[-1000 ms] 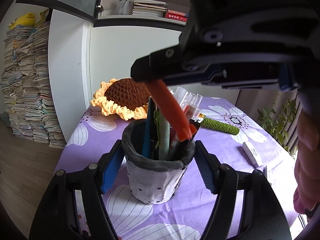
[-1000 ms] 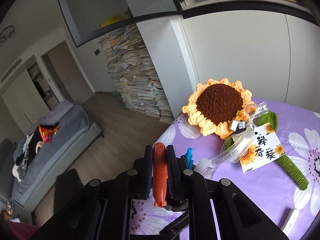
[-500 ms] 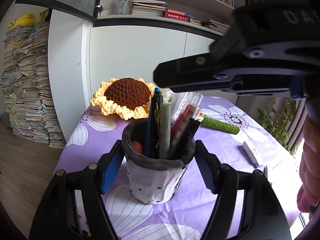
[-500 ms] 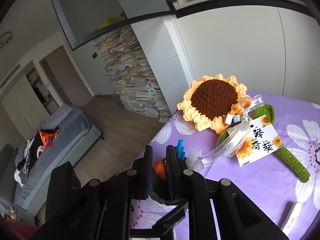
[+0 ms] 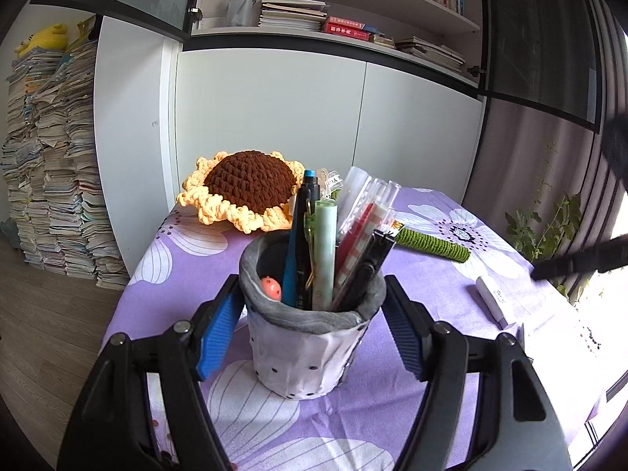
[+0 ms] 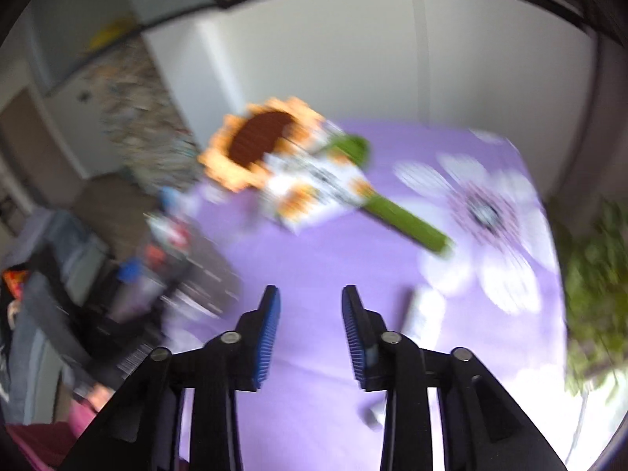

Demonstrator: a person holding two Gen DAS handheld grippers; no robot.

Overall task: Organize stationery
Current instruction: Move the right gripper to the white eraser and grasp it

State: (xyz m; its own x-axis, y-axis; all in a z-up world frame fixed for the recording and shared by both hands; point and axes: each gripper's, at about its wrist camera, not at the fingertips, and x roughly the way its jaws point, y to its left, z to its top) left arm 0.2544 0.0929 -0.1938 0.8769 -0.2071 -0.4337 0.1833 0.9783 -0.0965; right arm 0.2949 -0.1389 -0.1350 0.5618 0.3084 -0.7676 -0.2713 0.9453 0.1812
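A grey-rimmed white fabric pen holder (image 5: 310,337) stands on the purple flowered tablecloth (image 5: 424,274). My left gripper (image 5: 312,316) has its blue pads on both sides of the holder and is shut on it. Several pens stand in the holder, and an orange pen (image 5: 271,287) lies low inside at the left. My right gripper (image 6: 310,314) is open and empty above the cloth; its view is blurred. The holder shows smeared at the left of that view (image 6: 184,271). A white eraser-like stick (image 5: 492,301) lies on the cloth to the right.
A crocheted sunflower (image 5: 247,190) with a green stem (image 5: 431,241) and a tag lies behind the holder; it also shows in the right wrist view (image 6: 267,145). White cabinets stand behind the table, book stacks (image 5: 51,165) at the left, a plant (image 5: 545,223) at the right.
My right gripper let the orange pen drop into the holder, opened, and swung away to the right over the table. My left gripper has stayed shut on the holder.
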